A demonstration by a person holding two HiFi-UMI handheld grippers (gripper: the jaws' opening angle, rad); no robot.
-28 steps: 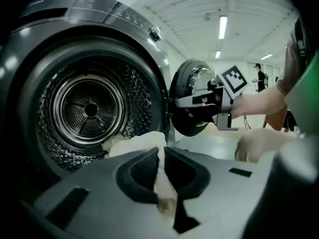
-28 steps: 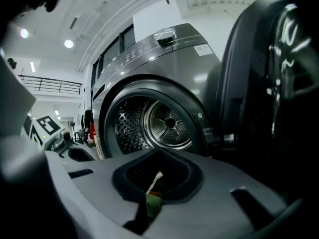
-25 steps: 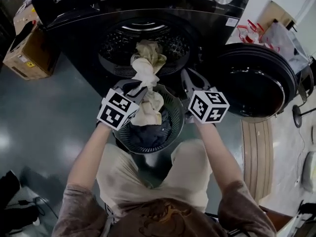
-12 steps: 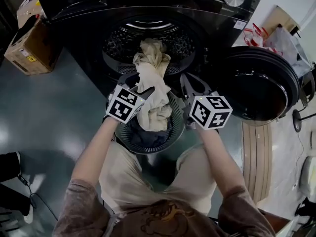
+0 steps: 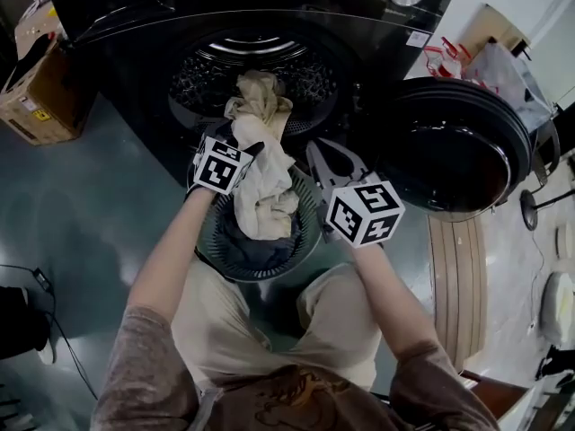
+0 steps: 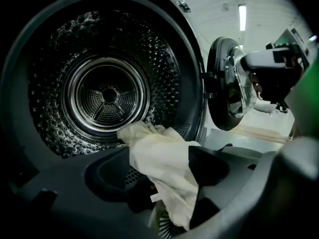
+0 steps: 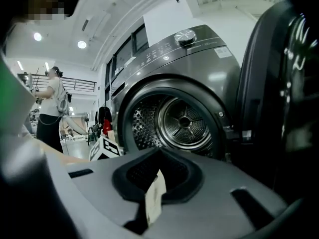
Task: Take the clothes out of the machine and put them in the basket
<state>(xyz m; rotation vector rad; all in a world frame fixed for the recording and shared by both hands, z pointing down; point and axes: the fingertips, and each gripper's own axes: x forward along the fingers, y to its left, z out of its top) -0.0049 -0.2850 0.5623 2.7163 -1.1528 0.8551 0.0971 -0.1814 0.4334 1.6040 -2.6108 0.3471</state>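
Setting: a glossy grey-green floor (image 5: 99, 205), with a cardboard box (image 5: 40, 88) off to the left. On it we list the following.

Machine (image 5: 117, 25): a black front-loader with its door (image 5: 458, 151) swung wide to the right. The drum (image 6: 107, 96) looks bare apart from one piece at its lip.

Basket (image 5: 313, 227): round and slatted, on the floor just below the machine's opening. Dark clothes (image 5: 256, 245) already lie in it.

Cream cloth (image 5: 265, 178): the piece in hand. It hangs as one long strand, its top end resting on the drum's lip and its lower end draped onto the dark clothes in the basket.

Left gripper (image 6: 159, 151): a second ago it pinched this cloth above the basket. Its fingers (image 6: 209, 166) have just been opening and now stand wide apart. The cloth lies loose between them and is not pressed. The gripper also sits lower and nearer the basket than it did.

Right gripper (image 7: 159, 151): beside the basket's right rim, with its fingers closed tip to tip and holding nothing.

Assessment: we judge the release made but the transfer only half done, since the cloth's upper end is not yet out of the machine. A fresh grip higher up should bring it clear. As far as the views show, nothing else is left in the drum.
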